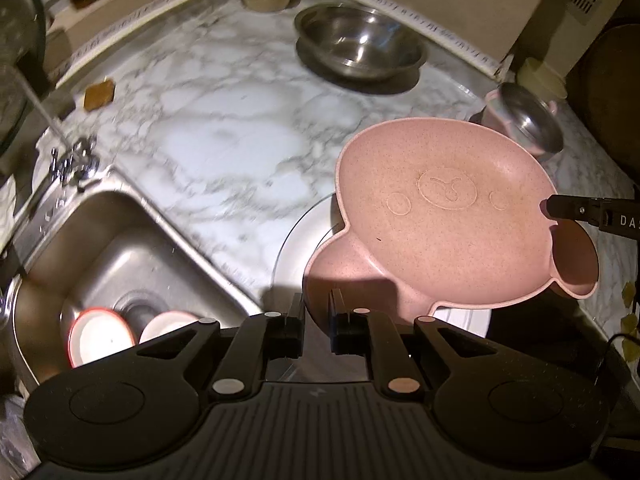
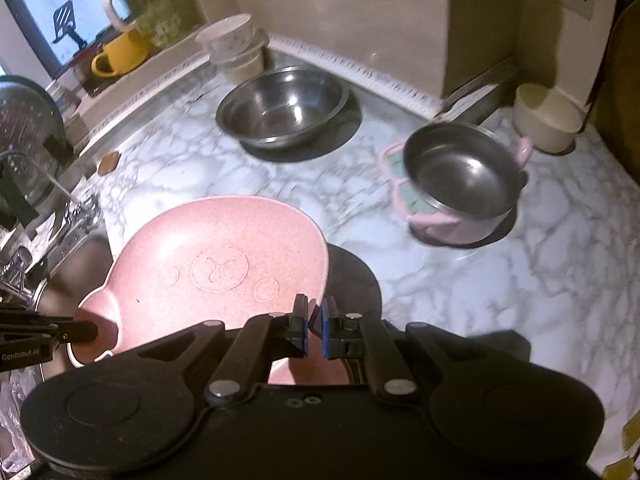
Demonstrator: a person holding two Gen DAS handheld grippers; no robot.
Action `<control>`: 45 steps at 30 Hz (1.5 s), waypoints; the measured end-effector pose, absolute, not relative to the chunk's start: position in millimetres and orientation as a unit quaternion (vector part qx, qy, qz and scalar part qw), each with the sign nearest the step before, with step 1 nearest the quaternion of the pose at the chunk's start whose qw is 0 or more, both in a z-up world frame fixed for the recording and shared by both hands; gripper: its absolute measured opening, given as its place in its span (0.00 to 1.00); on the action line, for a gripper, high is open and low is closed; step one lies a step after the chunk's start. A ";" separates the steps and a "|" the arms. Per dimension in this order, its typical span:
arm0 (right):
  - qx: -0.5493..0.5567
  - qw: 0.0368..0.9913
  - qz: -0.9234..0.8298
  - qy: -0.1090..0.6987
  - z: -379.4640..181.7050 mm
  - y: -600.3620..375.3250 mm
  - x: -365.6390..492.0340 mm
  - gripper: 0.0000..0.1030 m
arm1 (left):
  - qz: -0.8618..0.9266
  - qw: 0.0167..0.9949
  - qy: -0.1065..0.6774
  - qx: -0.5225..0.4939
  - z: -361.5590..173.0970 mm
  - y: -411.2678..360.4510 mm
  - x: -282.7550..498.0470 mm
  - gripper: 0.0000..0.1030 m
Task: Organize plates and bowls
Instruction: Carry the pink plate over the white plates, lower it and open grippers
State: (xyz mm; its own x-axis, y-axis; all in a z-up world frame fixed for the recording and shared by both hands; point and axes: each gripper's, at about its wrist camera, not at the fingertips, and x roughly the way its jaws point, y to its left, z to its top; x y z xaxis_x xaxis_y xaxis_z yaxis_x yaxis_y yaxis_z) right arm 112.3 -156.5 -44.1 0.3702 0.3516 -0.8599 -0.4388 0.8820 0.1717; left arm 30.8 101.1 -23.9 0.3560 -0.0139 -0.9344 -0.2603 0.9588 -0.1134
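1. Both claws pinch the same pink bear-face plate (image 1: 440, 216), one at each end. The left claw (image 1: 316, 316) has its jaws pressed together on the plate's edge by one round ear, at the bottom middle of its own view. The right claw (image 2: 314, 330) is clamped on the rim by the other ear. Two grips probably keep a wide, shallow plate level.
2. The plate hangs above the marble-look table (image 1: 224, 152), lower right in the left view, partly over a white plate (image 1: 300, 256) lying flat. My guess is it's getting stacked there.
3. Plate looks like speckled matte plastic with an embossed snout and cheek circles, plus two ear-shaped lobes.
4. The big steel bowl (image 2: 284, 108) sits at upper centre of the right view, shiny and dented-looking. A smaller steel bowl (image 2: 464, 172) sits in a pink holder (image 2: 400, 188) to its right, well apart from the plate.
5. The steel sink (image 1: 120, 248), lower left in the left view, holds two red-rimmed dishes (image 1: 100, 336), so there's more left to sort.
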 end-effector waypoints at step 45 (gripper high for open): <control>-0.062 0.784 0.264 0.559 -88.4 -134.8 87.6 0.27 | 0.030 0.787 0.610 -0.086 -49.6 124.7 16.0 0.29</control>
State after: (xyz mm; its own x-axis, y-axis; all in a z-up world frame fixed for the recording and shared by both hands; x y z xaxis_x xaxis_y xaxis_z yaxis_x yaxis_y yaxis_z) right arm 87.6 -134.8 -88.4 0.2364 0.3446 -0.9085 -0.4824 0.8532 0.1982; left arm 16.0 124.7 -49.6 0.2545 -0.0581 -0.9653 -0.1512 0.9835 -0.0990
